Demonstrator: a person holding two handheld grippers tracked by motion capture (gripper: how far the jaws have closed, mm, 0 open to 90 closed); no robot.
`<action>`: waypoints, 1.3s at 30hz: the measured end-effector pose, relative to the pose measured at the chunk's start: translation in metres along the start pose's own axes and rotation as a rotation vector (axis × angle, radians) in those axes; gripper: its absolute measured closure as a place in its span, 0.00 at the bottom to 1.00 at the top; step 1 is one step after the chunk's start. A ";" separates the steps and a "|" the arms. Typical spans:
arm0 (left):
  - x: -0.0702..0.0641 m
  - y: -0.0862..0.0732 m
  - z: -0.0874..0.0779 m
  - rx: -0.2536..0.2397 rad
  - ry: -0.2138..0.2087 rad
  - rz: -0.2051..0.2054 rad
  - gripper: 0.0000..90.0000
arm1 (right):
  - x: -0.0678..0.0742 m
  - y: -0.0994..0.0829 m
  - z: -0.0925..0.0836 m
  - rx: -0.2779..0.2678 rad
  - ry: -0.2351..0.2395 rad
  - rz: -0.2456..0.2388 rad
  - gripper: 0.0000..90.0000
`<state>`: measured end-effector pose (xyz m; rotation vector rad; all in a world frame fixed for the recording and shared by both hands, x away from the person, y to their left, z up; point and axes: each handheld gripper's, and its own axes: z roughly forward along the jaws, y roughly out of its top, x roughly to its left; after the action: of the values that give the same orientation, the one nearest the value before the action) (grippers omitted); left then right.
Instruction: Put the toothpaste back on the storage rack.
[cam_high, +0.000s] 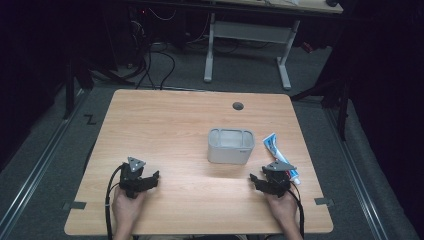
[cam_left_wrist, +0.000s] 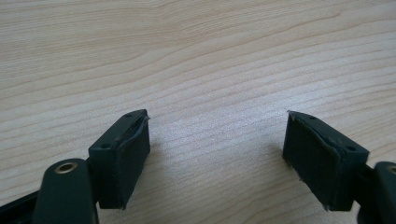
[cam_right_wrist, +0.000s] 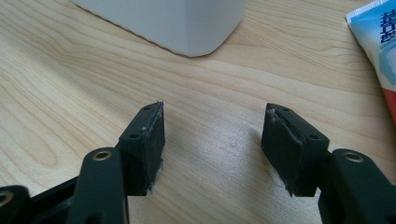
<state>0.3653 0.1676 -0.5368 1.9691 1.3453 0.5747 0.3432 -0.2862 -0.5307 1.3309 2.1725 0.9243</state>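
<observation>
A pale grey rectangular container (cam_high: 231, 145) stands right of the table's middle; its lower corner (cam_right_wrist: 187, 23) fills the top of the right gripper view. A blue, white and red toothpaste tube (cam_high: 280, 155) lies flat just right of it, and its end (cam_right_wrist: 380, 42) reaches in at the right gripper view's right edge. My left gripper (cam_high: 149, 179) rests at the table's front left, open, with bare wood between its jaws (cam_left_wrist: 217, 135). My right gripper (cam_high: 257, 181) sits at the front right, beside the tube's near end, open and holding nothing (cam_right_wrist: 212, 126).
The wooden table (cam_high: 165, 130) has a round cable hole (cam_high: 238, 106) near its far edge. A second desk's white frame (cam_high: 247, 35) and loose cables lie on the floor beyond it. A person's hands hold both grippers at the front edge.
</observation>
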 end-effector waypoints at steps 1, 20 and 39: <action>0.000 0.000 0.000 0.000 0.000 0.000 0.26 | 0.000 0.000 0.000 0.000 -0.003 0.001 0.43; 0.001 0.000 0.000 0.001 -0.001 0.001 0.26 | 0.000 0.000 0.000 0.001 -0.007 0.008 0.42; 0.001 0.000 0.000 0.001 -0.002 0.001 0.26 | -0.002 -0.005 -0.006 -0.006 -0.053 0.003 0.44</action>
<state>0.3658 0.1682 -0.5366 1.9711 1.3442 0.5723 0.3371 -0.2915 -0.5303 1.3402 2.1268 0.8864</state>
